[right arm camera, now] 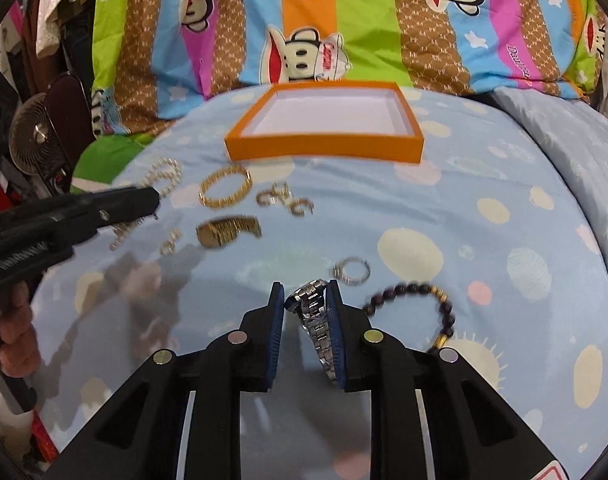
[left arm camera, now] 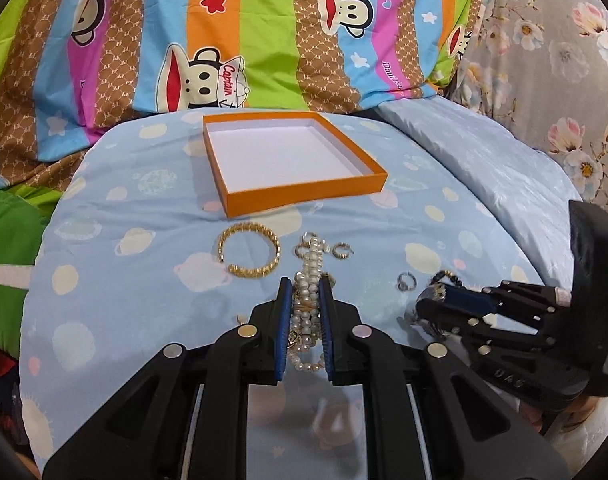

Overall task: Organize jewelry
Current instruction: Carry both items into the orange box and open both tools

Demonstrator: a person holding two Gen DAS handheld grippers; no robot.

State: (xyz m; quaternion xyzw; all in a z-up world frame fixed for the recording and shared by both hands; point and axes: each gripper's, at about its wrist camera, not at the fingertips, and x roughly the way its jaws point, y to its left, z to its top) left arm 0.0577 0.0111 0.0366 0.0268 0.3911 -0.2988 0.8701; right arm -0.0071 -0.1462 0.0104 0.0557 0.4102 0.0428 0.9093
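Observation:
In the left wrist view my left gripper (left arm camera: 305, 285) is shut on a heap of white pearl strands (left arm camera: 309, 258) lying on the blue bedspread. A gold bangle (left arm camera: 250, 254) lies just left of the pearls, small hoop earrings (left arm camera: 340, 250) to their right, and a silver ring (left arm camera: 407, 281) further right. The orange box (left arm camera: 304, 194) stands open beyond them, white inside. In the right wrist view my right gripper (right arm camera: 306, 286) is shut on a silver watch (right arm camera: 316, 322), which stands on edge between the pads. A dark bead bracelet (right arm camera: 408, 300) and the ring (right arm camera: 352, 272) lie beside it.
A gold watch band (right arm camera: 228, 232) and the bangle (right arm camera: 226, 190) lie between the two grippers. The left gripper (right arm camera: 144, 200) comes in from the left, held by a hand (right arm camera: 16, 320). Striped cartoon bedding (right arm camera: 344, 20) rises behind the box. A fan (right arm camera: 36, 140) stands off the bed's left side.

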